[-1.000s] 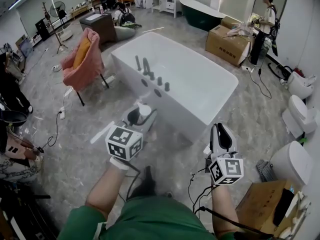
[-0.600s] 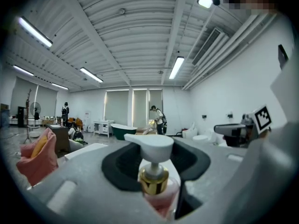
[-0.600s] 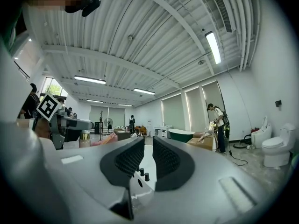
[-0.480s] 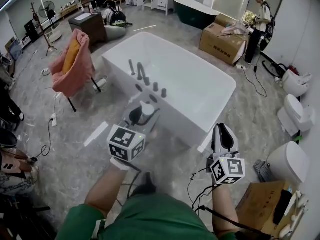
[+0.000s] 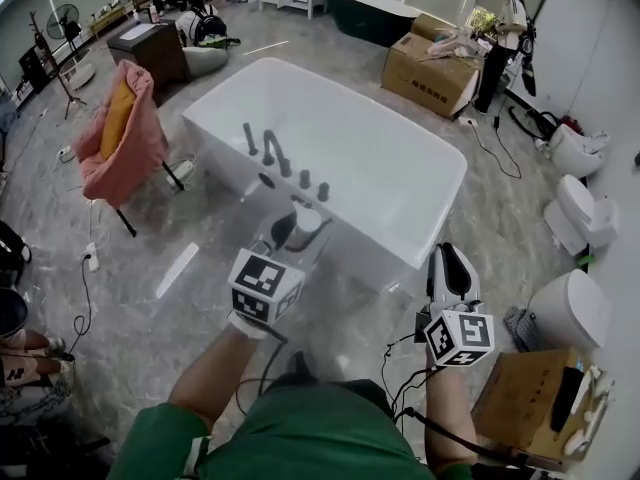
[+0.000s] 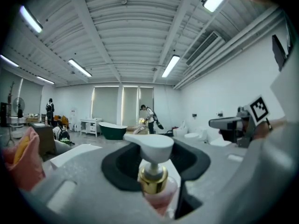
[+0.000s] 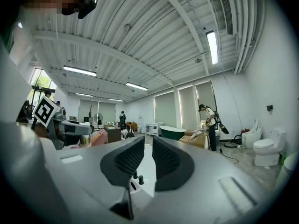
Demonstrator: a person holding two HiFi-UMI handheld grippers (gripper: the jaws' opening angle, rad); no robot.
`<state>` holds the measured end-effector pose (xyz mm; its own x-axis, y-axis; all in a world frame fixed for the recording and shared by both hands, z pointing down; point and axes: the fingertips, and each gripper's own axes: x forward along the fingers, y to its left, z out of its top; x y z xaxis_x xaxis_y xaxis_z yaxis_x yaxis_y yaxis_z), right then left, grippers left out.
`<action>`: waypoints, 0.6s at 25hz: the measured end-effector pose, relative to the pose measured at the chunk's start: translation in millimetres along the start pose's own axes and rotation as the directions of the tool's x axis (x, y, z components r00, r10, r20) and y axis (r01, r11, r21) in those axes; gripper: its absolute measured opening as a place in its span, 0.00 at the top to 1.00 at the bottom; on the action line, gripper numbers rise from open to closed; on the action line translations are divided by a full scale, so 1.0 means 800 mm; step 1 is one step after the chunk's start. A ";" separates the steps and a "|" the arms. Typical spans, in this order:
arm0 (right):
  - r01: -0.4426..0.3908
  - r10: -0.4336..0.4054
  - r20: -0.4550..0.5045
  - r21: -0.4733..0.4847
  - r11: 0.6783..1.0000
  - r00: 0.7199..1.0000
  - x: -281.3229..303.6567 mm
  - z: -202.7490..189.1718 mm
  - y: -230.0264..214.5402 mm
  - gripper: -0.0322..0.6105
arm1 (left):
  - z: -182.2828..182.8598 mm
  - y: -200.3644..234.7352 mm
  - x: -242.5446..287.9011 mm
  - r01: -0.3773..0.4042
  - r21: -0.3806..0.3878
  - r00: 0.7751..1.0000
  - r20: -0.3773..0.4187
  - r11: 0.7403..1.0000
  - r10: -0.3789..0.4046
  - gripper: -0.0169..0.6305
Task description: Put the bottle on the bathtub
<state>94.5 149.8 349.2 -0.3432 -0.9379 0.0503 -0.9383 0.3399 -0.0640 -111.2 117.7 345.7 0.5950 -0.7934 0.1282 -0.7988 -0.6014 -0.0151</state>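
A pump bottle (image 5: 303, 224) with a white pump head, gold collar and pinkish body (image 6: 154, 178) stands upright between the jaws of my left gripper (image 5: 297, 220), which is shut on it. In the head view it hovers just before the near rim of the white bathtub (image 5: 452, 175), close to the dark faucet fittings (image 5: 272, 150). My right gripper (image 5: 450, 264) is held lower at the right, short of the tub's near corner. Its jaws stand close together with nothing between them (image 7: 144, 155). The left gripper (image 6: 152, 160) fills the lower part of its own view.
A pink chair (image 5: 115, 133) stands left of the tub. Cardboard boxes (image 5: 430, 73) and a standing person (image 5: 500, 28) are behind it, near a dark green tub (image 5: 370, 8). Toilets (image 5: 585, 213) line the right wall. A box (image 5: 520, 403) and cables lie by my right side.
The tub has come nearer in the head view. My left gripper has carried the bottle forward to the tub's near rim. The right gripper has kept its place beside me.
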 end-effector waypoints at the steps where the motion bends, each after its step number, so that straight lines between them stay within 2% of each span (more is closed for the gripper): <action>1: 0.008 -0.008 -0.003 -0.001 1.000 1.000 0.007 -0.001 0.002 0.89 | -0.003 0.008 0.006 0.011 -0.007 1.000 -0.003 1.000 -0.011 0.71; 7: 0.032 -0.032 -0.027 -0.006 0.999 0.999 0.037 -0.012 0.004 0.89 | -0.013 0.038 0.033 0.039 -0.022 0.999 -0.004 0.999 -0.040 0.71; 15: 0.030 -0.029 -0.030 0.029 0.999 0.999 0.091 -0.023 -0.032 0.89 | -0.016 0.055 0.091 0.048 -0.032 0.999 -0.017 0.998 -0.049 0.71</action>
<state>92.6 74.3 372.8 -0.3171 -0.9448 0.0819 -0.9465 0.3098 -0.0909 -104.6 34.8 367.1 0.6315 -0.7615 0.1457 -0.7717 -0.6356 0.0232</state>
